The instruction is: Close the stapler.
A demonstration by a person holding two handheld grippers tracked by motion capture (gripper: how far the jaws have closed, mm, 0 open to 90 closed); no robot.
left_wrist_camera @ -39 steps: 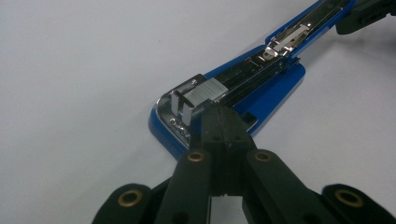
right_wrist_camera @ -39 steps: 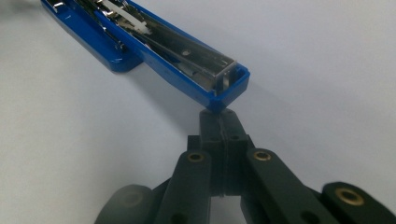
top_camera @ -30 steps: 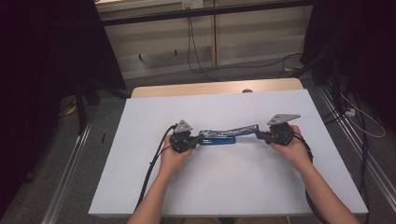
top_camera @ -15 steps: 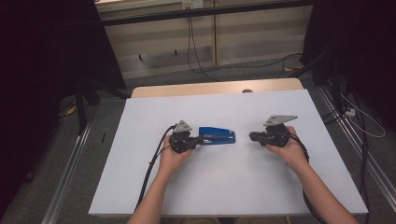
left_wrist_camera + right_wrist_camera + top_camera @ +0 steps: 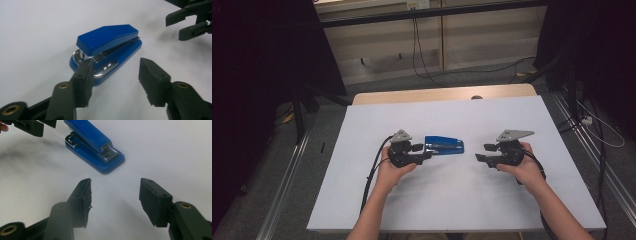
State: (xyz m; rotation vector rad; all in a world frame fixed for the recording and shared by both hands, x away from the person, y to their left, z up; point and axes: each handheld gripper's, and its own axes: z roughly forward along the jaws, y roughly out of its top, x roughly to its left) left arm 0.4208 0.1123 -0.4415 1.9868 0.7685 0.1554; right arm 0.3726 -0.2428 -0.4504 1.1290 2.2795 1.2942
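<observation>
A blue stapler (image 5: 444, 146) lies closed on the white table top (image 5: 462, 200), near the middle. My left gripper (image 5: 426, 150) is just left of its rear end. In the left gripper view the stapler (image 5: 107, 50) lies just ahead of my left gripper (image 5: 116, 72). Those jaws have just been opening and stand apart, pressing on nothing. My right gripper (image 5: 482, 154) is a short way right of the stapler, and its jaws have just been opening too. In the right gripper view the stapler (image 5: 92, 142) lies beyond my right gripper (image 5: 116, 192), which has bare table between its fingers.
The white top ends in a wooden strip (image 5: 437, 95) at the far side. Black cables (image 5: 372, 175) trail from the grippers toward the near edge. Floor rails (image 5: 287, 185) run along both sides, and dark curtains stand at left and right.
Both grippers were shut at the stapler's two ends. The right one drew back to the right, and both jaws have opened. The stapler now lies free on the table.
</observation>
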